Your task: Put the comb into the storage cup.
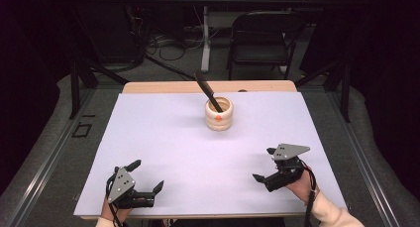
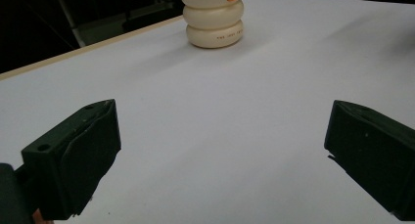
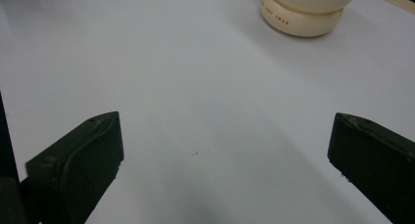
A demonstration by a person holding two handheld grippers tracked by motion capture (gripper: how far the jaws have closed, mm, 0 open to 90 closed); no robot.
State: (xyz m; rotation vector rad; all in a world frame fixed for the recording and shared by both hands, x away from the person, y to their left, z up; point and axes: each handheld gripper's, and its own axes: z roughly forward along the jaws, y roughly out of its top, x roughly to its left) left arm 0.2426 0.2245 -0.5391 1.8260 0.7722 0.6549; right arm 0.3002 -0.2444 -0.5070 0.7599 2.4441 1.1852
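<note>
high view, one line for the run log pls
left tongs: open, near table edge | right tongs: open, resting | cream holder: upright, far centre | black knife: leaning in holder | contact: none

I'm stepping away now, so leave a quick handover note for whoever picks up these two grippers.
Left gripper: open, holding nothing, low at the near left of the table.
Right gripper: open, holding nothing, at the near right.
The cream ribbed holder stands upright near the far middle, with the black utensil leaning in it, handle end sticking out to the far left.
Done: nothing gripped yet.
Left: probably reaching for the holder or utensil.
</note>
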